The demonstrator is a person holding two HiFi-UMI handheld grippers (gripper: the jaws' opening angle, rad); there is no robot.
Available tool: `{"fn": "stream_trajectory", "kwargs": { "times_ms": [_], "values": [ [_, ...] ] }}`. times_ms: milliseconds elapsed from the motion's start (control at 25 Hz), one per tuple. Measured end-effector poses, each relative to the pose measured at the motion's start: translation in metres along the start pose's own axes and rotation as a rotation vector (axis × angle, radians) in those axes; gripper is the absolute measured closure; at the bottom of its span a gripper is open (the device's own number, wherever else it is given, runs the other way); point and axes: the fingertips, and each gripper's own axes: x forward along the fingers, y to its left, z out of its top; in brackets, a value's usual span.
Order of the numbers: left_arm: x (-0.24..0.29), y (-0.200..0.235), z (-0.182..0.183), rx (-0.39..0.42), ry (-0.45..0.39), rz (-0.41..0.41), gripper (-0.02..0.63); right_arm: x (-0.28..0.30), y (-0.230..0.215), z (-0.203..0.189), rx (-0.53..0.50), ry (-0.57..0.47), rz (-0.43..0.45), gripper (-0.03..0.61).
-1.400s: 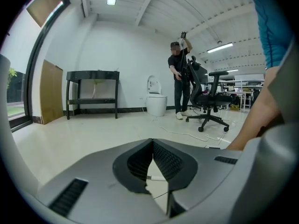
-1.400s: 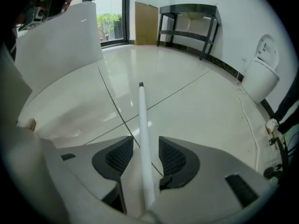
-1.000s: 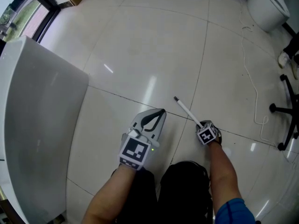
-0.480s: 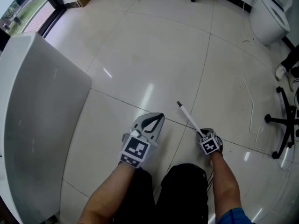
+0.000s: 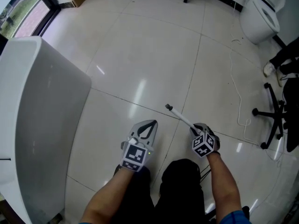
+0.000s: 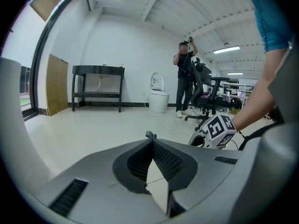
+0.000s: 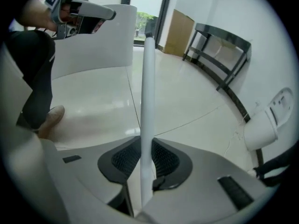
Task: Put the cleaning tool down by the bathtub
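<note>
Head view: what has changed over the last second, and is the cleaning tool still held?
The right gripper drifted slightly left with the cleaning tool, though the camera also swung, showing more of the toilet. Nothing taken or let go: right jaws stay shut on the tool, left gripper stays shut and empty, bathtub unmoved at the left.

- bathtub (image 5: 42, 125): tall white wall closing off the entire left side.
- cable (image 5: 236, 90): thin, loose on the tiles, right of centre.
- floor (image 5: 154, 55): bare white tile, open from the bathtub across to the cable; widest passage, ahead of the left gripper (image 5: 150, 125) and right gripper (image 5: 194, 129).
- cleaning tool (image 5: 180, 117): white rod clamped in the right gripper, slanting forward-left above the floor.
- office chair (image 5: 273, 118): black star base, far right, near a person's shoe (image 5: 269, 69).
- toilet (image 5: 259, 13), black table (image 6: 97, 69), wooden board (image 6: 57, 84): along the far wall.
</note>
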Motion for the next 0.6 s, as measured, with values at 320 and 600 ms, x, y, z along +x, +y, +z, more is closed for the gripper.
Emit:
{"fn": "stream_trajectory", "kwargs": {
  "times_ms": [320, 600],
  "values": [
    [-0.126, -0.012, 0.114, -0.063, -0.008, 0.091, 0.62, -0.159, 0.005, 0.11, -0.305, -0.001, -0.101, 0.486],
    [-0.238, -0.022, 0.227, -0.055, -0.041, 0.089, 0.62, -0.292, 0.021, 0.215, -0.508, -0.022, -0.165, 0.486]
  ]
}}
